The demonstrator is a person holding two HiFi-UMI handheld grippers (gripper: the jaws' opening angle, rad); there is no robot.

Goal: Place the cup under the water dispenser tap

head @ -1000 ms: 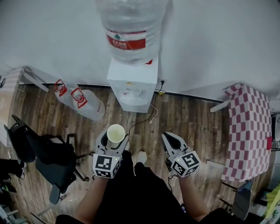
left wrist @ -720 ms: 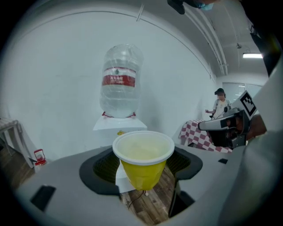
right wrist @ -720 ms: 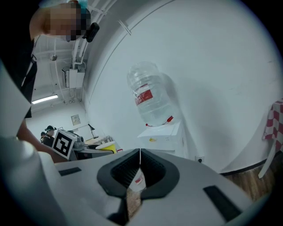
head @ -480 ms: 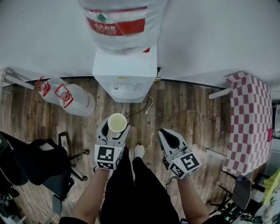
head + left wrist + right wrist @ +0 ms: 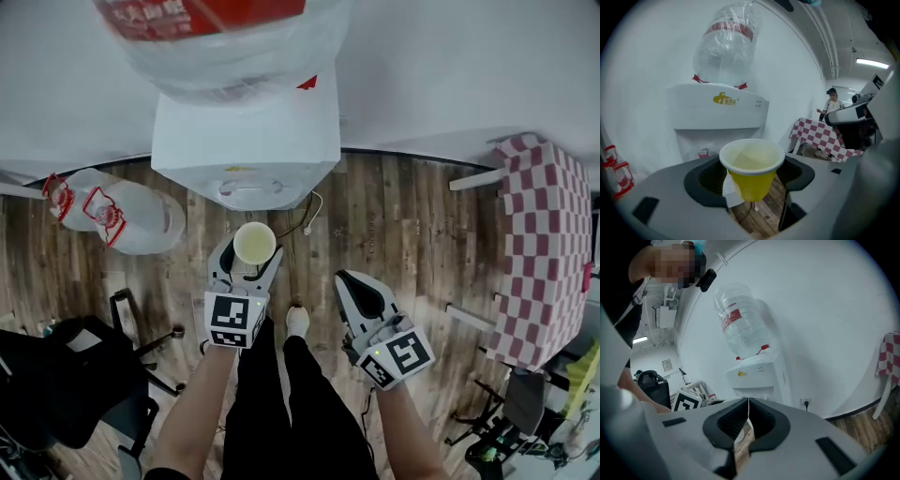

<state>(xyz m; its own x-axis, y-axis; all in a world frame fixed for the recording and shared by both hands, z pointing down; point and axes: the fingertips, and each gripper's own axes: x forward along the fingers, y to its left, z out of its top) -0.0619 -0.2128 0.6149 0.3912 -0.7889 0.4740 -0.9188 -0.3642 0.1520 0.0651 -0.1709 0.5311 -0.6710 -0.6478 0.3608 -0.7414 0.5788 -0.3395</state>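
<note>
A yellow paper cup (image 5: 254, 242) with a white rim stands upright between the jaws of my left gripper (image 5: 251, 249), which is shut on its sides. The left gripper view shows the cup (image 5: 751, 164) empty. It is held out in front of the white water dispenser (image 5: 717, 110), short of the tap recess, where a small red tap (image 5: 703, 153) shows. From the head view, the dispenser (image 5: 246, 141) is just ahead, with the big bottle (image 5: 216, 37) on top. My right gripper (image 5: 345, 278) hangs to the right with its jaws shut and empty. In the right gripper view (image 5: 748, 401) only a paper scrap shows at the seam.
Two spare water bottles (image 5: 117, 216) lie on the wooden floor left of the dispenser. A cable (image 5: 305, 220) runs from the wall socket. A red-checked table (image 5: 548, 253) stands at the right, a dark office chair (image 5: 75, 375) at the lower left. A person (image 5: 832, 101) stands far off.
Both grippers have sunk and come closer to the dispenser, which now fills more of the head view. The cup has stayed in the left gripper. The right jaws remain shut.
</note>
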